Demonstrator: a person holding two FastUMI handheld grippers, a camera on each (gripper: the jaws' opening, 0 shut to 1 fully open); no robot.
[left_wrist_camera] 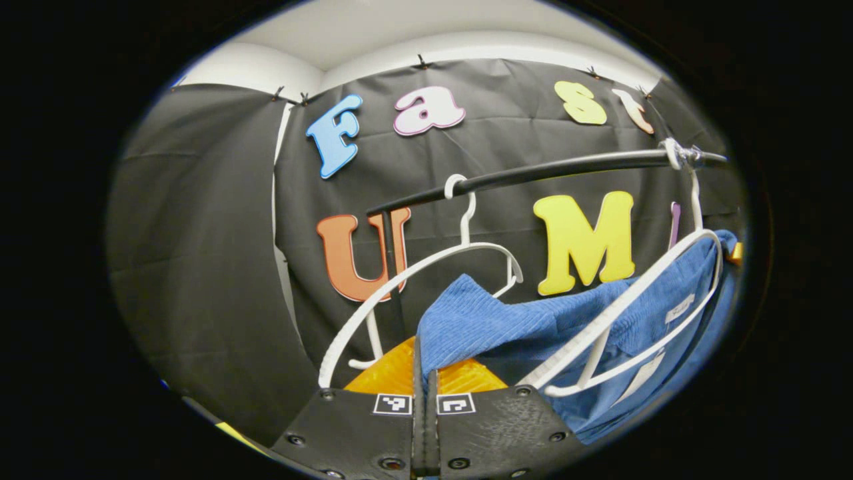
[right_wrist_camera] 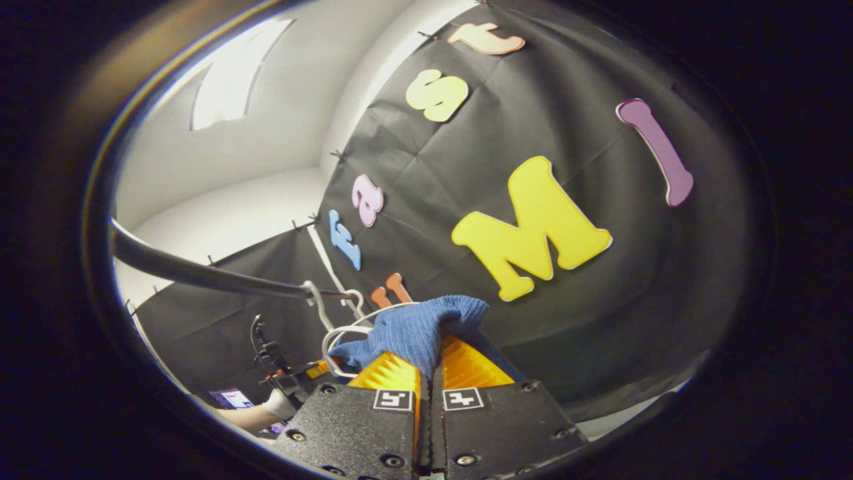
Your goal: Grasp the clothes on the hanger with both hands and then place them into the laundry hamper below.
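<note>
Blue clothes (left_wrist_camera: 533, 327), a ribbed knit garment, hang from the black rail (left_wrist_camera: 546, 170), draped over the white hanger (left_wrist_camera: 626, 313) on the rail's far end; a second white hanger (left_wrist_camera: 413, 273), bare, hangs nearer the rail's upright. I take the rail as my landmark. From the knit and the way it sags below the rail I judge the fabric soft, light and limp, likely to stretch and to snag on the hanger's bars rather than slip, so I'd want my two holds well apart along the upper edge.

My left gripper (left_wrist_camera: 424, 373) sits below the rail with its fingers pressed together on a corner of the blue cloth; the fabric runs down into the seam between them. In the right gripper view, my right gripper (right_wrist_camera: 430, 370) is likewise pinching a bunched fold of the clothes (right_wrist_camera: 420, 330), below the rail (right_wrist_camera: 200, 273), close to the hanger's hook.

As for the laundry hamper, I can't make out where it stands or what it holds, so I can't judge the drop from these views.
</note>
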